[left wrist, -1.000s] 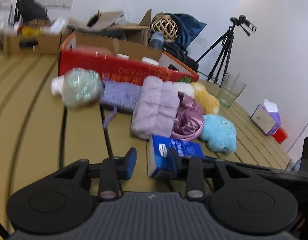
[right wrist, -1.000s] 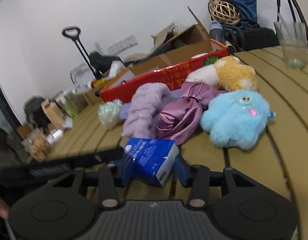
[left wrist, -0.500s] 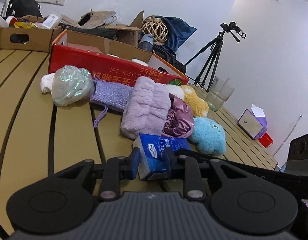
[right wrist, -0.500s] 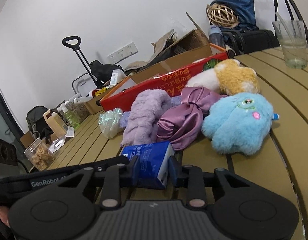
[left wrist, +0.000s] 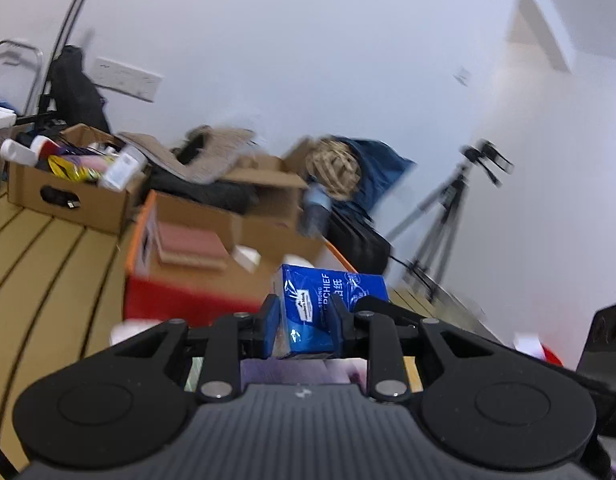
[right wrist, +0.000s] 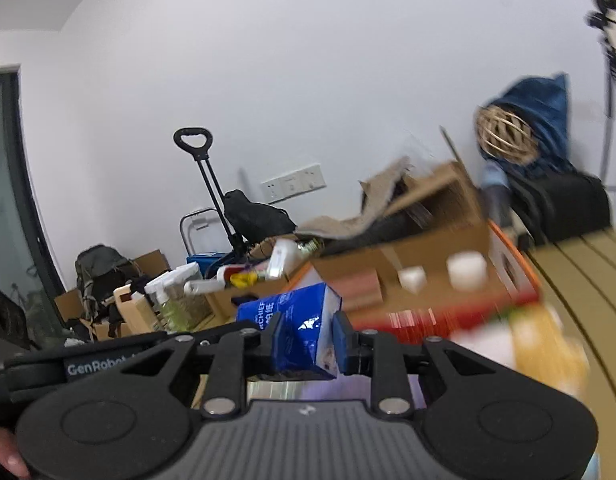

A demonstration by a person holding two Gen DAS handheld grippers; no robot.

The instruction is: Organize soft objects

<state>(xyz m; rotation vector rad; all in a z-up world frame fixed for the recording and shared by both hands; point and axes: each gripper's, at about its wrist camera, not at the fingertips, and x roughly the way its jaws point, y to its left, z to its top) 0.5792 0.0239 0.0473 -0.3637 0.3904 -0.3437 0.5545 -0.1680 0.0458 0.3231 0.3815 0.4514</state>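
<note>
A blue tissue pack [left wrist: 327,304] hangs in the air above the slatted wooden table [left wrist: 48,280], held at both ends. My left gripper [left wrist: 306,320] is shut on one end, its pads pressing the wrapper. My right gripper [right wrist: 307,338] is shut on the other end of the tissue pack [right wrist: 296,320]. Behind the pack stands the open red box [left wrist: 180,304], also seen in the right wrist view as a red box [right wrist: 427,320] holding small white items. A strip of lilac plush [left wrist: 300,372] shows below the left fingers. A blurred yellow plush toy [right wrist: 539,340] lies lower right.
A brown cardboard box [left wrist: 68,200] full of bottles stands at the table's far left. A wicker ball [left wrist: 335,168] on blue cloth and a tripod [left wrist: 447,220] stand behind the table. A trolley handle [right wrist: 196,160] and a backpack [right wrist: 100,272] stand by the wall.
Both grippers closed on the tissue pack and lifted it off the table together. The views tilted upward, so the plush pile dropped out of sight beneath the fingers.
</note>
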